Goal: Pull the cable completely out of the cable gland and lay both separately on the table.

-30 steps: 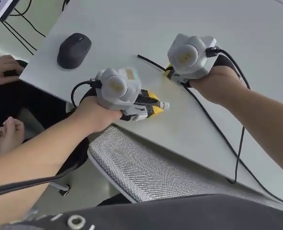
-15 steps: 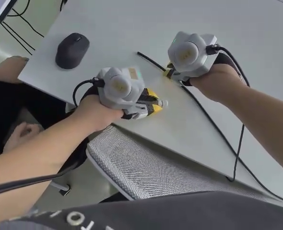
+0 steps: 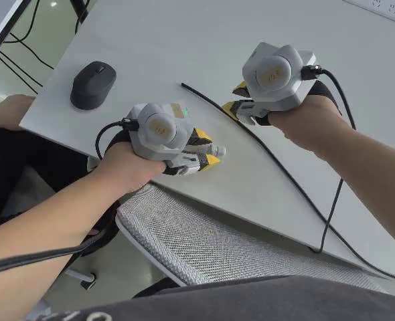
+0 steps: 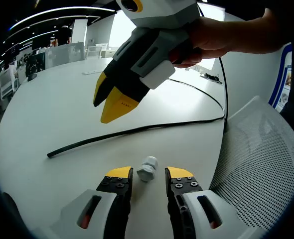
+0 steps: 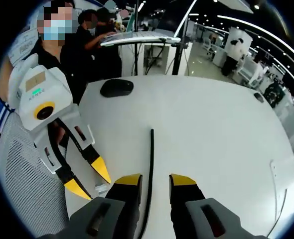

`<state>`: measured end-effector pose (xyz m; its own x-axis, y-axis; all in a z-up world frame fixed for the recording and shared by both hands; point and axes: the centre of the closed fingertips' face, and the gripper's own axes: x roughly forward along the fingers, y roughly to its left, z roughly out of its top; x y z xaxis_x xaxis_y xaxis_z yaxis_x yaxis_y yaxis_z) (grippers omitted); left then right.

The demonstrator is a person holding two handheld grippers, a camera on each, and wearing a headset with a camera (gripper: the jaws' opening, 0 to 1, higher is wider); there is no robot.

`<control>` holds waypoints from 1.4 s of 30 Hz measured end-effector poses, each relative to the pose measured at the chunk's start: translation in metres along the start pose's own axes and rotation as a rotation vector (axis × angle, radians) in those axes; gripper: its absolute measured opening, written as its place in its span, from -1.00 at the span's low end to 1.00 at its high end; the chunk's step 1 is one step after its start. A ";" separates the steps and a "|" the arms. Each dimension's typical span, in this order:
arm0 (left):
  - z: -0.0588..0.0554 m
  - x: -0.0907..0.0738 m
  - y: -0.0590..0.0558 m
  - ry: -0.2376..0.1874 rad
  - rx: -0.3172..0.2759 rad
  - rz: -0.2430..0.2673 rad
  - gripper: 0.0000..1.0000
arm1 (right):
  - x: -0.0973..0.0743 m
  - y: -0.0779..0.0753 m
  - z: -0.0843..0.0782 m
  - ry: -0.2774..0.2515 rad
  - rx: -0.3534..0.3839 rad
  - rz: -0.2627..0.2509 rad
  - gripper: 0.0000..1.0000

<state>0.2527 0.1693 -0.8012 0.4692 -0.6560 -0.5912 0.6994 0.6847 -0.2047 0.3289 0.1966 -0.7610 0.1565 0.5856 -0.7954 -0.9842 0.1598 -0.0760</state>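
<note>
Down at the near edge of the white table [image 3: 184, 33], the left tool [image 4: 149, 173] sits low with its jaws spread. The small white plastic cable gland [image 4: 147, 168] lies on the table right between the yellow tips, free of any cable, and neither tip clearly touches it. Over on the other side, the right tool [image 5: 155, 179] hangs above the surface, jaws parted too. The thin black cable [image 4: 137, 130] lies flat on the table beneath it and runs between the tips in the right gripper view. Cable and gland rest apart, and a black computer mouse [image 3: 92, 85] sits near the table's far left corner.
</note>
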 end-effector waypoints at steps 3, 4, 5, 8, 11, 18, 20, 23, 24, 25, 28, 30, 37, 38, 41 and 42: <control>0.002 -0.004 -0.004 0.002 0.001 0.001 -0.41 | -0.005 -0.001 -0.003 -0.016 0.004 -0.011 -0.61; 0.004 -0.006 -0.005 -0.003 0.001 0.002 -0.39 | -0.011 -0.001 -0.002 -0.029 0.010 -0.012 -0.60; 0.006 -0.007 -0.006 -0.005 -0.003 0.003 -0.36 | -0.015 -0.001 -0.001 -0.037 0.019 -0.015 -0.61; 0.013 -0.013 -0.009 -0.022 -0.016 0.004 -0.27 | -0.023 -0.004 -0.002 -0.079 0.060 -0.028 -0.61; 0.020 -0.019 -0.011 -0.038 -0.026 0.004 -0.20 | -0.039 -0.006 -0.001 -0.114 0.116 -0.034 -0.57; 0.030 -0.026 -0.020 -0.046 -0.023 -0.007 -0.07 | -0.077 -0.013 -0.005 -0.191 0.203 -0.060 -0.44; 0.036 -0.029 -0.022 -0.060 -0.025 -0.008 -0.05 | -0.090 -0.016 -0.005 -0.229 0.229 -0.072 -0.39; 0.042 -0.033 -0.025 -0.076 -0.033 -0.011 -0.02 | -0.112 -0.017 -0.007 -0.283 0.244 -0.093 -0.36; 0.043 -0.033 -0.026 -0.077 -0.031 -0.013 -0.01 | -0.117 -0.018 -0.010 -0.282 0.252 -0.100 -0.36; 0.044 -0.034 -0.027 -0.073 -0.032 -0.016 0.00 | -0.124 -0.018 -0.014 -0.290 0.267 -0.109 -0.36; 0.048 -0.036 -0.029 -0.080 -0.035 -0.019 0.02 | -0.137 -0.019 -0.024 -0.314 0.312 -0.119 -0.31; 0.051 -0.038 -0.029 -0.083 -0.035 -0.021 0.04 | -0.147 -0.018 -0.033 -0.326 0.328 -0.129 -0.27; 0.063 -0.043 -0.032 -0.103 -0.049 -0.014 0.16 | -0.179 -0.007 -0.070 -0.359 0.420 -0.158 -0.08; 0.064 -0.043 -0.032 -0.106 -0.050 -0.012 0.17 | -0.182 -0.006 -0.075 -0.362 0.426 -0.162 -0.07; 0.068 -0.048 -0.035 -0.118 -0.066 -0.014 0.19 | -0.191 -0.001 -0.090 -0.369 0.461 -0.180 -0.02; 0.070 -0.050 -0.036 -0.124 -0.072 -0.017 0.20 | -0.193 0.000 -0.094 -0.371 0.472 -0.182 -0.01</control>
<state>0.2418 0.1550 -0.7094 0.5239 -0.6988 -0.4870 0.6694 0.6913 -0.2719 0.2906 0.0091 -0.6640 0.4200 0.7389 -0.5269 -0.8095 0.5675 0.1505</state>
